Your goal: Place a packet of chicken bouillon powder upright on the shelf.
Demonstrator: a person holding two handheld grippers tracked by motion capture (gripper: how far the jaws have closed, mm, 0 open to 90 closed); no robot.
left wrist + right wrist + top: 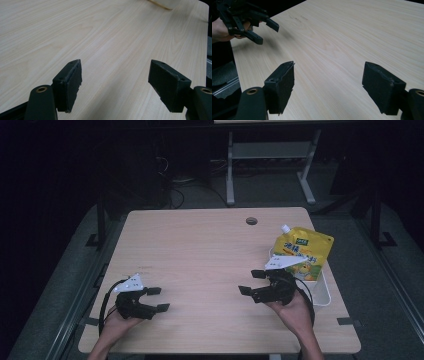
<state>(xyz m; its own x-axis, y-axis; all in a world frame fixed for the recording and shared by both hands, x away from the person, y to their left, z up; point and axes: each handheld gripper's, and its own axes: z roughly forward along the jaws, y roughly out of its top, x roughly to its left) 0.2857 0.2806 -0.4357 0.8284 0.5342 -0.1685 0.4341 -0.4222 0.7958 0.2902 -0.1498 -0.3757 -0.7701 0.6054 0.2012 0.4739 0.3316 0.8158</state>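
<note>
Both hand-held grippers, left (156, 299) and right (253, 282), seemingly hover agape, facing inward.

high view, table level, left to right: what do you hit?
left gripper → bare table → right gripper → yellow pouch, which stands in the white bin at the table's right edge.

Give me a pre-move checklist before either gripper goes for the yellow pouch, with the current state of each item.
1. Left gripper open with nothing between its jaws: ok.
2. Right gripper open with nothing between its jaws: ok.
3. Yellow spouted pouch in sight, lying in the white tray at the table's right edge: ok.
4. Pouch cap closed: cannot tell, too small.
5. Bare wooden table between the two grippers: ok.
6. Right gripper pointed at the pouch: not ok, it faces the left gripper.
</note>
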